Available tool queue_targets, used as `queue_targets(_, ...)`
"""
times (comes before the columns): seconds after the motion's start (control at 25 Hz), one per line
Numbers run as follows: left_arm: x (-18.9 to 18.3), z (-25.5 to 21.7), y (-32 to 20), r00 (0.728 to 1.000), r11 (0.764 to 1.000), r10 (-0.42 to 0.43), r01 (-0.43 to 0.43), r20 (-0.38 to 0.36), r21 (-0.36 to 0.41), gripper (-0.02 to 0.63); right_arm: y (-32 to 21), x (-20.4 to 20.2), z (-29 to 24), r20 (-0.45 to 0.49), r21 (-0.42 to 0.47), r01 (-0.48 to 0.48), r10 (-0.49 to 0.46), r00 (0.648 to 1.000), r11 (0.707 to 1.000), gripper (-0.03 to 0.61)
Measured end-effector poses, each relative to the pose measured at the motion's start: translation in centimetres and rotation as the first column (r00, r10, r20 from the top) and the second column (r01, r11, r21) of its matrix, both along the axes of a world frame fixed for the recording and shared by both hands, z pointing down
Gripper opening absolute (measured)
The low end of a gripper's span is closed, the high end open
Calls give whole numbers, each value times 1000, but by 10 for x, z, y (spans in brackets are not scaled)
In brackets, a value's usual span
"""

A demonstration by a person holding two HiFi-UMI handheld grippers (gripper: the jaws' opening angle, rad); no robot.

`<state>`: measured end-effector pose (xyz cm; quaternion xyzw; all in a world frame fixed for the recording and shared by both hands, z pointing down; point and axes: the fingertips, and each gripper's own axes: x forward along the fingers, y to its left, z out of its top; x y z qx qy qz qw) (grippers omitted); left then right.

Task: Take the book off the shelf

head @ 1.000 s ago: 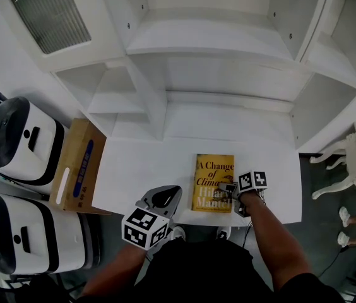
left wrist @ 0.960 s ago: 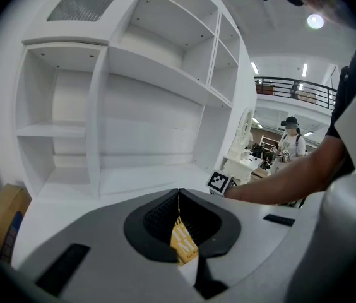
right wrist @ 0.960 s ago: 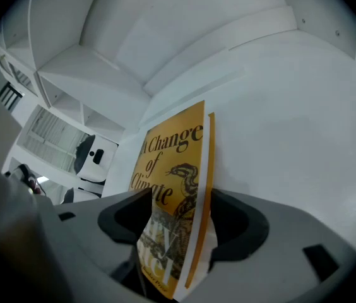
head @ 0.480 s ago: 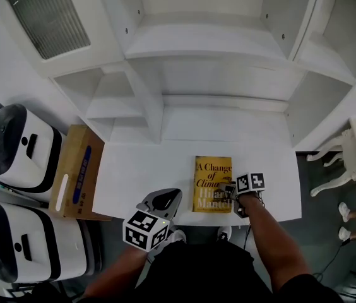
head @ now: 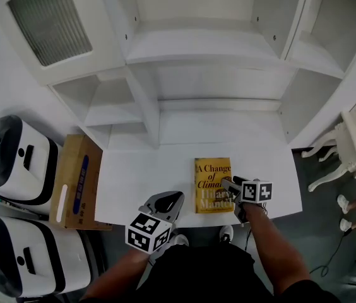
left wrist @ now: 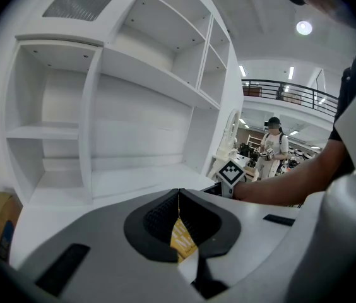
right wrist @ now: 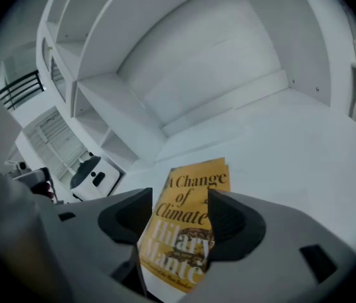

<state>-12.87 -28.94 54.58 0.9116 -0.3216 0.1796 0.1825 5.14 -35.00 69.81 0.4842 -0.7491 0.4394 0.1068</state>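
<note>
The book [head: 213, 183] lies flat on the white worktop [head: 146, 175], yellow cover up, close to the front edge and below the empty white shelves [head: 197, 49]. My right tool [head: 231, 185] is at the book's lower right corner. In the right gripper view its jaws are spread, and the cover [right wrist: 187, 219] shows in the gap between them. I cannot tell whether either jaw touches the book.

My left tool [head: 165, 202] hangs at the front edge of the worktop, left of the book and apart from it. Its jaws are pressed together at the tips with nothing held. In the left gripper view only a sliver of the yellow cover shows through the hollow behind them.

A cardboard box [head: 77, 182] stands left of the worktop, beside two white machines [head: 7, 163]. A person [left wrist: 271, 145] stands far off in the left gripper view.
</note>
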Motion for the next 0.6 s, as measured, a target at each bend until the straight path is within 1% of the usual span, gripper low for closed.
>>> queue_targets(0.12,-2,-3,2,1000,1000,25,-24,-11,16,11,12,-7,-40,62,130,-30,22,998,991,278)
queue_targets(0.24,-3,-6,5,998,998,57,-57,-17,28,11,30,-18,-80,84,242,-45,25,996,969,271)
queue_targets(0.28,-3,-6,6,997,997,68,-67,-22,29,11,36,-20,-93,78,276,-49,29,997,960,247)
queue_targets(0.32,-2,-7,7,997,997,78,-77,-28,30,11,41,-23,-105,66,311,-52,34,997,949,189)
queue_targets(0.36,-2,-8,8,996,996,88,-87,-33,32,11,47,-26,-116,50,348,-52,36,998,936,102)
queue_targets(0.4,-2,-9,9,995,995,97,-96,-37,33,11,52,-30,-127,35,384,-44,33,999,922,58)
queue_targets(0.52,-2,-12,13,991,992,124,-122,-46,40,11,65,-43,-155,11,458,-20,17,1000,889,38)
queue_targets(0.6,0,-14,15,989,990,138,-136,-50,44,11,72,-45,-165,-7,471,-25,32,999,882,31)
